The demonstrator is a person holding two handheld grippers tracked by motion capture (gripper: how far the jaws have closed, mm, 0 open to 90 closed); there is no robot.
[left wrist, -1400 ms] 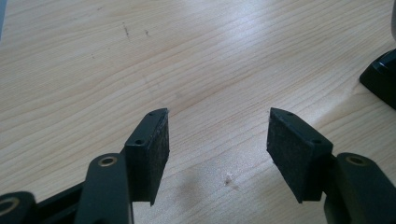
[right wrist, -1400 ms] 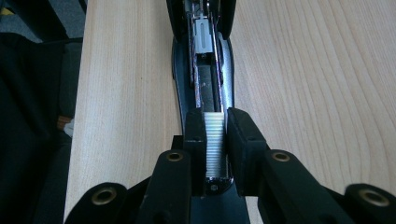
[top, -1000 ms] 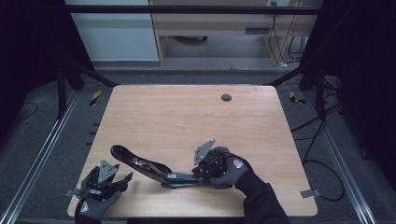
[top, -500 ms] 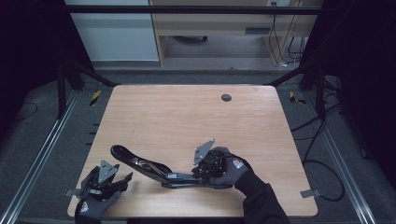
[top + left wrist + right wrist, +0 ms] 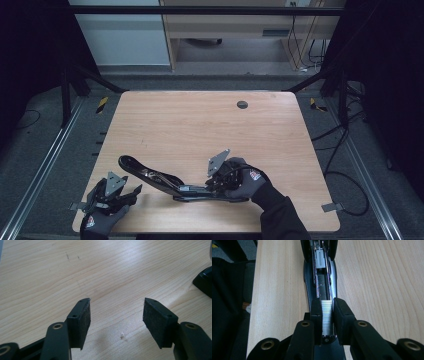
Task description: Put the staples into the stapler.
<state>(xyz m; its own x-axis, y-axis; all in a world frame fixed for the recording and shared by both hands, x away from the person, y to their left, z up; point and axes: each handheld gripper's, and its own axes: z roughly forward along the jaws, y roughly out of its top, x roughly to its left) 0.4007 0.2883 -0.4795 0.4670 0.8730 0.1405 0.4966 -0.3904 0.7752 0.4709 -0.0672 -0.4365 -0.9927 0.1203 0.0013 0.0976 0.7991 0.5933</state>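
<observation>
The stapler [image 5: 319, 277] runs off the top edge of the right gripper view, and its near end is hidden beneath the staple strip [image 5: 327, 317]. In the left gripper view, only a black corner of the stapler [image 5: 205, 281] shows, cut off at the right edge.

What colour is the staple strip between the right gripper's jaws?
Silvery white, finely ribbed; the staple strip shows best in the right gripper view.

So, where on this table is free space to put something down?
The table is bare from the round hole down to the opened stapler, and along the right edge. The near edge is crowded: left hand-held gripper, the stapler, and right hand-held gripper shut on a staple strip.
</observation>
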